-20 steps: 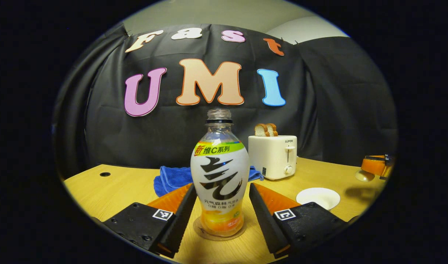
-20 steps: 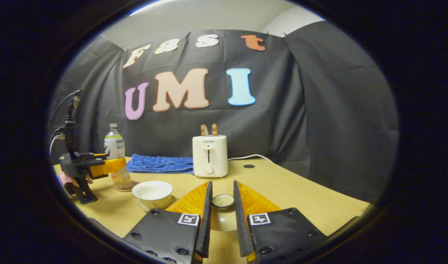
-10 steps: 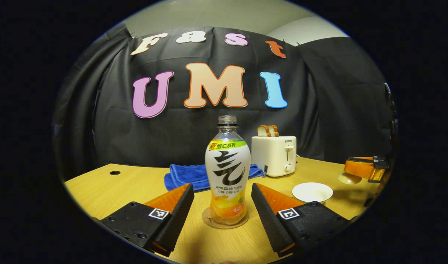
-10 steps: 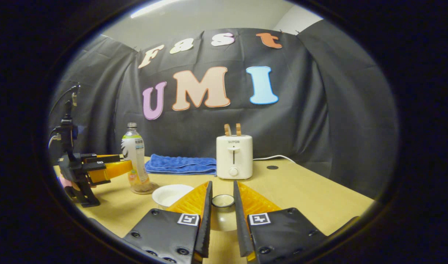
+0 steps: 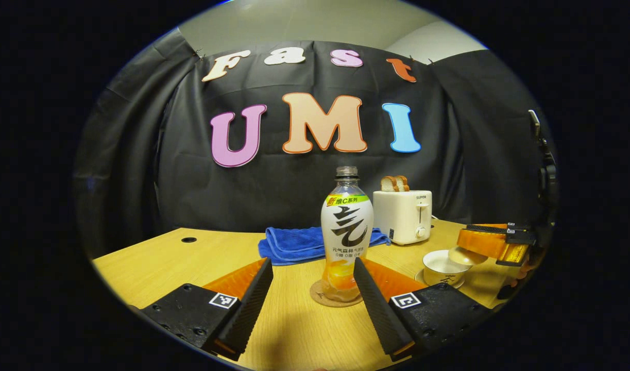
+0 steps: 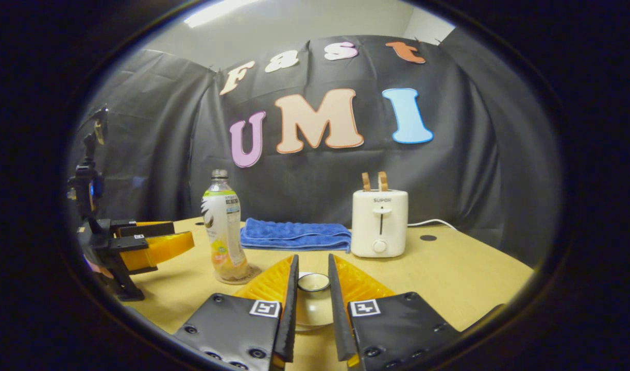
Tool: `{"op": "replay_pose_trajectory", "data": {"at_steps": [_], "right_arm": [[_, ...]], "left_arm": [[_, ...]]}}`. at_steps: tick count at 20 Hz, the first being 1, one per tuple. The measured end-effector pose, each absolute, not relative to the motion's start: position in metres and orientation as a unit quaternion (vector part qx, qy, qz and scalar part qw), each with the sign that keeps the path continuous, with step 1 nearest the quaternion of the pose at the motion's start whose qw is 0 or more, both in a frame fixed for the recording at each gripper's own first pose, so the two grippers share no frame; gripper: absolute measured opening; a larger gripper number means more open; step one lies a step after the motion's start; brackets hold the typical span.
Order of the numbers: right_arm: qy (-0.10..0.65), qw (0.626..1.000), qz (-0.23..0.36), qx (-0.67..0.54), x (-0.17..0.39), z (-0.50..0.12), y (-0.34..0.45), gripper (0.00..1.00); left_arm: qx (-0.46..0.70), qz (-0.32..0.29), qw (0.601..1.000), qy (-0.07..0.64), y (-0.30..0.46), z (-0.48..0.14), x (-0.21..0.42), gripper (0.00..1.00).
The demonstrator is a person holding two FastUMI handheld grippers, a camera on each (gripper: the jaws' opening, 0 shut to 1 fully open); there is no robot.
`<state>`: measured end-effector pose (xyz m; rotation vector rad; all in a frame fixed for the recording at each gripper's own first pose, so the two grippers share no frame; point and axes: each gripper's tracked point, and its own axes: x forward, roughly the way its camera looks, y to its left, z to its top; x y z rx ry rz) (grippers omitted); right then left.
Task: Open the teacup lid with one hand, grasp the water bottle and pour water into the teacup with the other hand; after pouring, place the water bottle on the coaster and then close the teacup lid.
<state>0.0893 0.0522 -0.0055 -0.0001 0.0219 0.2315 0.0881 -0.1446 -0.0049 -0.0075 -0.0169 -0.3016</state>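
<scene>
Lid (image 6: 313, 288): clamped by its knob in right gripper (image 6: 312, 309)
Teacup (image 5: 441, 267): directly beneath the lid, nearest the right gripper
Left gripper (image 5: 310, 301): released, water bottle (image 5: 345, 239) standing apart on coaster (image 5: 335, 300)

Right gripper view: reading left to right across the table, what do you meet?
left gripper → water bottle on its coaster → blue towel → toaster → round hole in the table.
</scene>
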Motion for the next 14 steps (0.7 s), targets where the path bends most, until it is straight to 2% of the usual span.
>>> {"op": "replay_pose_trajectory", "data": {"at_steps": [14], "right_arm": [[0.072, 0.989, 0.126, -0.010, 0.106, -0.024, 0.067, 0.34]], "left_arm": [[-0.004, -0.144, 0.990, -0.009, -0.136, -0.006, 0.081, 0.92]]}}
